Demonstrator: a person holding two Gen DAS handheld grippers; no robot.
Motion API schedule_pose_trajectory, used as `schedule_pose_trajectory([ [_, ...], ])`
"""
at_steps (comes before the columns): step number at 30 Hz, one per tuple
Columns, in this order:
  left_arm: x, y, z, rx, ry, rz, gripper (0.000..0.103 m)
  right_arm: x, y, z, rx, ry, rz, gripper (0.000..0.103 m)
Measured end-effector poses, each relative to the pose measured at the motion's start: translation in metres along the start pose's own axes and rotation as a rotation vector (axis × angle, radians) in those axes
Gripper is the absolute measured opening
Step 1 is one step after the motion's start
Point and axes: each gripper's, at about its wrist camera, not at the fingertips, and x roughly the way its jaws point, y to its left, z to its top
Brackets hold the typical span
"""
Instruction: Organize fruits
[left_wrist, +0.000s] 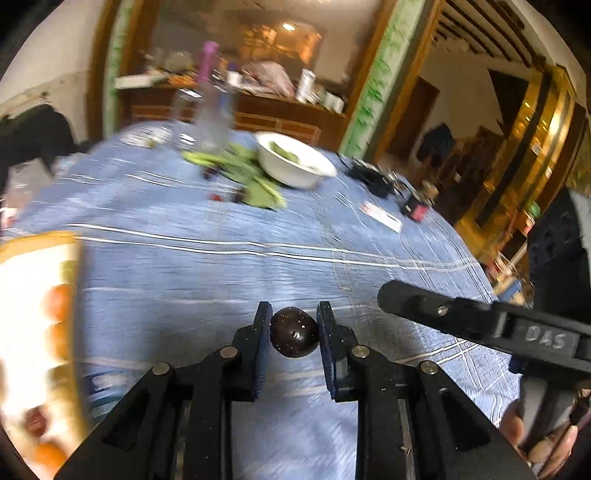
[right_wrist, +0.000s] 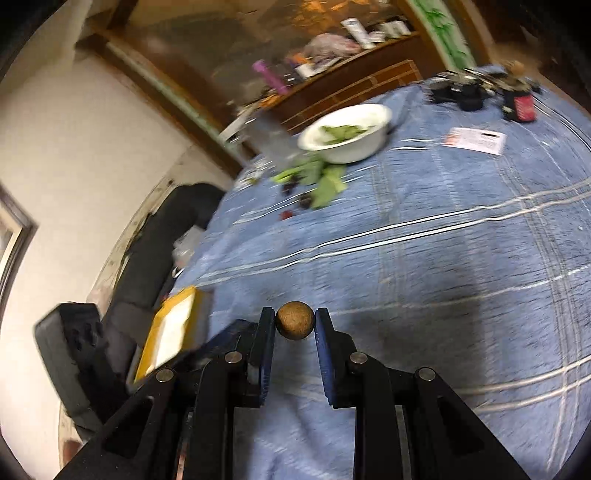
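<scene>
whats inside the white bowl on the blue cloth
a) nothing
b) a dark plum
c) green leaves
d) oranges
c: green leaves lie inside the white bowl, and more of them are strewn on the blue cloth just beside it.

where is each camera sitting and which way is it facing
Left wrist: sits on the left tool, looking forward and down over the blue cloth; its fingers clamp a dark fruit; the right tool and a hand show at the right.
Right wrist: sits on the right tool, facing the same cloth, tilted; its fingers clamp a round brown fruit; part of the left tool shows at the left.
Shared: the white bowl with leaves, the yellow-rimmed tray, the sideboard behind.
</scene>
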Motion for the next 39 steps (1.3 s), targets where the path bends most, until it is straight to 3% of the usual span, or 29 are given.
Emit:
schedule_pose_trajectory([
  [2,-0.029,0.021,-0.005,-0.03,-0.029,0.048,0.024,0.009,0.03,-0.009,-0.055,0.031,0.033,0.024],
  [5,-0.075,0.068,-0.018,-0.098,-0.074,0.193,0.024,0.027,0.077,-0.029,-0.152,0.086,0.078,0.024],
  [11,-0.116,0.154,-0.05,-0.28,-0.09,0.437,0.024,0.075,0.162,-0.082,-0.366,0.193,0.106,0.024],
  [16,-0.127,0.195,-0.071,-0.393,-0.072,0.472,0.027,0.108,0.197,-0.121,-0.489,0.253,0.069,0.025],
  [17,-0.129,0.198,-0.073,-0.399,-0.075,0.471,0.035,0.112,0.201,-0.128,-0.514,0.257,0.06,0.025],
  [18,-0.131,0.199,-0.074,-0.405,-0.081,0.469,0.051,0.115,0.206,-0.134,-0.54,0.26,0.049,0.025],
  [19,-0.134,0.198,-0.075,-0.408,-0.092,0.472,0.06,0.118,0.21,-0.14,-0.568,0.261,0.036,0.025],
  [20,-0.137,0.196,-0.076,-0.406,-0.105,0.479,0.071,0.12,0.214,-0.145,-0.593,0.259,0.023,0.034],
  [21,-0.139,0.193,-0.076,-0.398,-0.121,0.488,0.074,0.12,0.216,-0.15,-0.613,0.251,0.013,0.042],
  [22,-0.141,0.189,-0.076,-0.385,-0.129,0.495,0.074,0.115,0.215,-0.152,-0.625,0.239,0.013,0.058],
  [23,-0.143,0.185,-0.075,-0.369,-0.133,0.504,0.074,0.112,0.216,-0.153,-0.634,0.225,0.013,0.062],
  [28,-0.148,0.159,-0.068,-0.302,-0.164,0.568,0.079,0.091,0.213,-0.145,-0.639,0.144,-0.013,0.062],
  [33,-0.157,0.13,-0.064,-0.227,-0.242,0.695,0.094,0.063,0.192,-0.136,-0.579,0.069,-0.062,0.065],
  [39,-0.158,0.099,-0.06,-0.158,-0.271,0.756,0.101,0.044,0.169,-0.131,-0.537,0.014,-0.15,0.069],
])
